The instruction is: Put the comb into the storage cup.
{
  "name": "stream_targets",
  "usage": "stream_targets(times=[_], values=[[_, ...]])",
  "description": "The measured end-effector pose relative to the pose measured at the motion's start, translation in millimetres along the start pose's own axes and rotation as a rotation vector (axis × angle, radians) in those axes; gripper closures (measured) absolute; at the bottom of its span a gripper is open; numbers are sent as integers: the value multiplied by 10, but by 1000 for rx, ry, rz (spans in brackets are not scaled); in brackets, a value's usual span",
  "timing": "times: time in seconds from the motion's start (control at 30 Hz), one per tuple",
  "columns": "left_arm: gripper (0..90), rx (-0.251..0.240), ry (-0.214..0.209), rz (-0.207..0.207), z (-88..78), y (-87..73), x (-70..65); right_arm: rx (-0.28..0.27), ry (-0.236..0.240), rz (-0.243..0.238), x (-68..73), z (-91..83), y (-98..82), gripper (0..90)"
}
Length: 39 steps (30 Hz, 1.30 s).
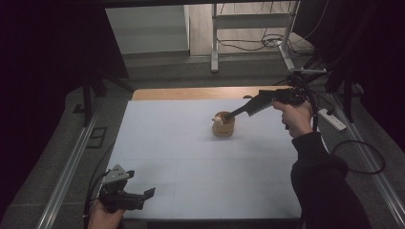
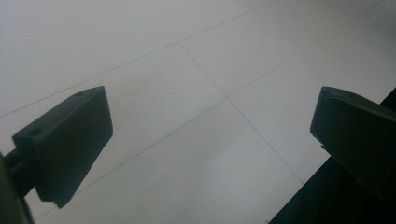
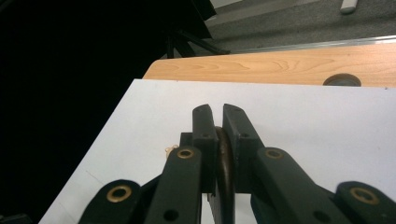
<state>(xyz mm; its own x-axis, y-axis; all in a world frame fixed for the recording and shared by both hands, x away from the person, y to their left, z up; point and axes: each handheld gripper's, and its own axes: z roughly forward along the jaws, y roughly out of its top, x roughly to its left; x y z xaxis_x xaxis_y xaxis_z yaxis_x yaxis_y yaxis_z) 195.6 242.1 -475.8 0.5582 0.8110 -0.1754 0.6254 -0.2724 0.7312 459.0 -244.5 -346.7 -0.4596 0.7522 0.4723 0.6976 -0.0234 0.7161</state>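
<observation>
A small round wooden bowl [image 1: 223, 128] stands on the white table top [image 1: 191, 167], right of the middle, toward the back. Something small and pale [image 1: 218, 118] shows at its near-left rim. My right gripper [image 1: 228, 116] reaches in from the right, slanting down to the bowl's top. In the right gripper view its jaws [image 3: 218, 112] are shut on a thin brown curved wall, the bowl's rim [image 3: 226, 161]. My left gripper [image 1: 145, 196] hovers low at the table's front left corner. Its jaws stand wide apart [image 2: 210, 135] over bare white surface, with nothing between them.
A strip of bare wood [image 1: 191, 93] runs along the table's far edge, with a dark round knob [image 3: 342, 80] on it. Metal rails flank the table. Cables and a power strip [image 1: 333, 119] lie on the floor to the right, and stand legs [image 1: 214, 43] are behind.
</observation>
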Motion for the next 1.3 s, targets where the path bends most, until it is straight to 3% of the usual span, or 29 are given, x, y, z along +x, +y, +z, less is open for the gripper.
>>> stream_targets(times=[0.9,1.3], values=[[0,1,-4,-1,2,-1,3,45,-35,-32,80,374,-77,841],[0,4,-5,-2,2,0,5,64,-32,-14,48,542,-150,841]])
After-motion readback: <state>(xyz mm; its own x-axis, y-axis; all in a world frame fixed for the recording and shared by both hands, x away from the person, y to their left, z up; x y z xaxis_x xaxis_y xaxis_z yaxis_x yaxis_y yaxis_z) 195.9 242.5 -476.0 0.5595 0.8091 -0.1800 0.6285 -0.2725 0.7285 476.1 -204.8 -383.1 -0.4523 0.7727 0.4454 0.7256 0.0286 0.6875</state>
